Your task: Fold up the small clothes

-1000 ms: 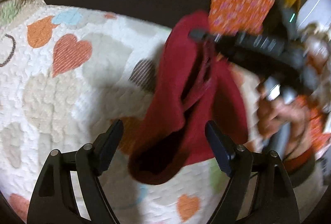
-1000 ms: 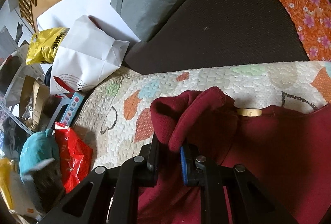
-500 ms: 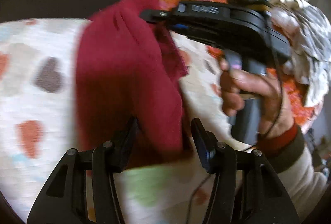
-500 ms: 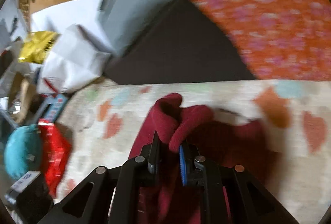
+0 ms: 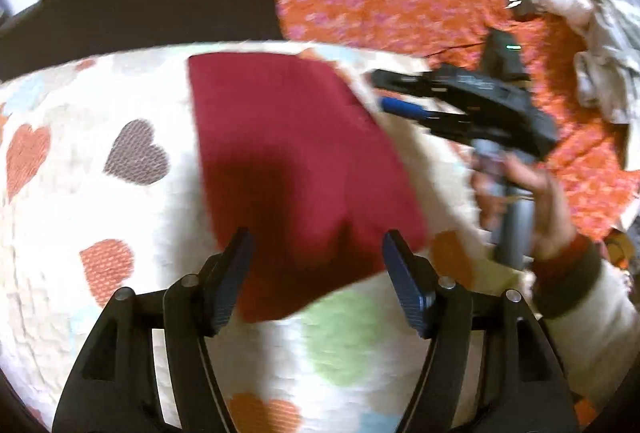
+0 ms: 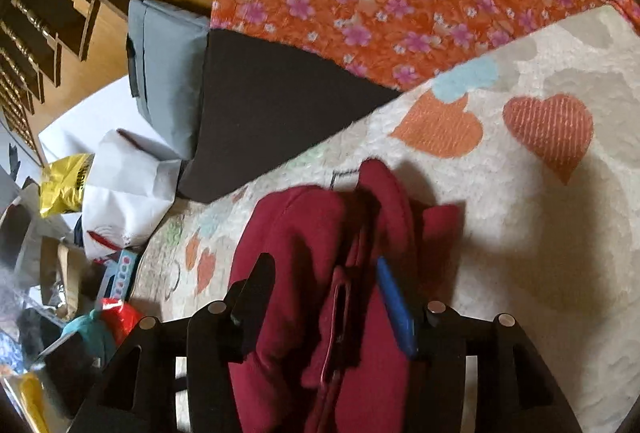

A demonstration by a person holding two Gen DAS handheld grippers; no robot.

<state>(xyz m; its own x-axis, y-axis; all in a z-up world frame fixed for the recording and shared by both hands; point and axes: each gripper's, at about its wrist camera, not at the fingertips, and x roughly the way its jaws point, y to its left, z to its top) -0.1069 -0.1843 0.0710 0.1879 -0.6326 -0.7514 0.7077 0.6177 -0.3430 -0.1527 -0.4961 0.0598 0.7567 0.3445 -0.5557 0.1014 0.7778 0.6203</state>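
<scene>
Motion blur is smearing the right gripper and the hand holding it in the left wrist view. The maroon garment is running off the bottom edge (its lower part unseen) in the right wrist view.

Your left hand-held gripper gapes wide; your right hand-held gripper looks open too, though blurred.

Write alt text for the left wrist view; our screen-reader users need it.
A dark red garment lies folded flat on a heart-print quilt, between the open left gripper fingers. The right gripper, hand-held, hovers open at its far edge.
</scene>
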